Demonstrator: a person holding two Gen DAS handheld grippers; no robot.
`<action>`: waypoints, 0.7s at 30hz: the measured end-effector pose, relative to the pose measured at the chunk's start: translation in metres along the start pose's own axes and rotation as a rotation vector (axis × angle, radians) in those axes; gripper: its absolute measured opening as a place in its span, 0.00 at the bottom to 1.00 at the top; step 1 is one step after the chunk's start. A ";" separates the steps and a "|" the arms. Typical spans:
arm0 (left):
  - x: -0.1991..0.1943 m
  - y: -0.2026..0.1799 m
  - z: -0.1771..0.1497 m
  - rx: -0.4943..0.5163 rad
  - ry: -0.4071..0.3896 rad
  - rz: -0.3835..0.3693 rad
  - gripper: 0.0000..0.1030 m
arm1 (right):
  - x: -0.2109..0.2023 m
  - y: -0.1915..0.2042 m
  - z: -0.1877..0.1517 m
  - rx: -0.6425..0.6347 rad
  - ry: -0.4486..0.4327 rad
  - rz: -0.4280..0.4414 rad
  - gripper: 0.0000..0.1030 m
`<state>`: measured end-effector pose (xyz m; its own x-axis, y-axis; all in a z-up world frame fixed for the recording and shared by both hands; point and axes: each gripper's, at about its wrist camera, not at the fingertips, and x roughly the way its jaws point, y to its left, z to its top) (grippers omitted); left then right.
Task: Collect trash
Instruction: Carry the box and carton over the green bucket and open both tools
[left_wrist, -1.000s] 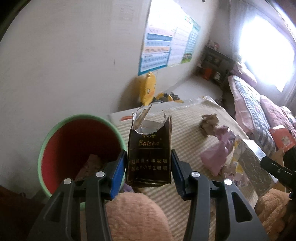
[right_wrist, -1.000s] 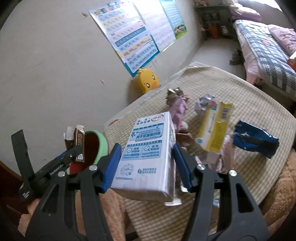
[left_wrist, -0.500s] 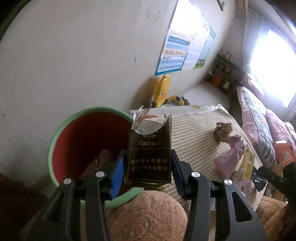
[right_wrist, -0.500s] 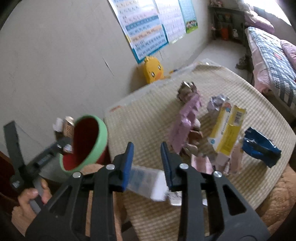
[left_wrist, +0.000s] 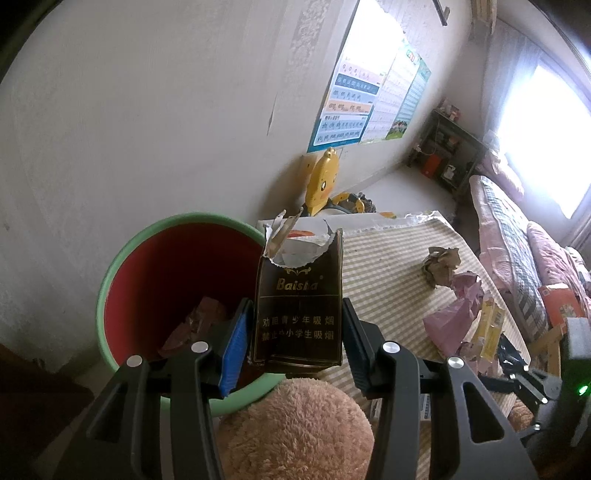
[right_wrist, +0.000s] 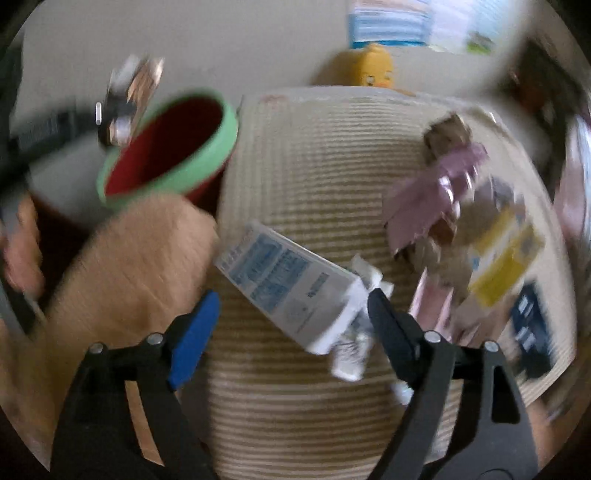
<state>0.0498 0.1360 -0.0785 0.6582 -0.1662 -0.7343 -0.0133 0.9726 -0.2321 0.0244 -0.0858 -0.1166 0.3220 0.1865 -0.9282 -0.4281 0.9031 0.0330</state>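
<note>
The torn brown cigarette pack (left_wrist: 299, 314) stood upright, clamped between the pads of the left gripper (left_wrist: 293, 338), held at the near rim of the red bin (left_wrist: 110, 280) with the green lip but not yet dropped in. Some brown scrap (left_wrist: 199, 321) already lay in the bin, so the collecting looked begun, with much left. The right gripper (right_wrist: 290, 328) had its jaws opening over the white-and-blue carton (right_wrist: 291, 288), which lay loose on the striped mat (right_wrist: 314, 155), pads clear of it. Further out a crumpled paper ball (left_wrist: 441, 264), pink wrapper (left_wrist: 454, 317), yellow packet (left_wrist: 489, 330) and dark blue packet (right_wrist: 530, 321) were still scattered. A plush tan shape (left_wrist: 295, 432) crowded the bin's near side.
</note>
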 end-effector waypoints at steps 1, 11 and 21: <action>-0.001 0.000 0.000 0.002 0.000 0.000 0.43 | 0.004 0.002 0.003 -0.046 0.012 -0.015 0.80; -0.001 0.001 -0.001 -0.001 0.012 -0.005 0.44 | 0.033 0.007 0.010 -0.170 0.146 0.014 0.66; 0.004 0.031 0.006 -0.110 0.024 -0.021 0.44 | -0.019 -0.009 0.061 0.121 -0.086 0.185 0.59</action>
<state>0.0568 0.1664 -0.0849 0.6410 -0.1916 -0.7432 -0.0834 0.9452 -0.3156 0.0735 -0.0734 -0.0769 0.3202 0.3803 -0.8677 -0.3840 0.8894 0.2481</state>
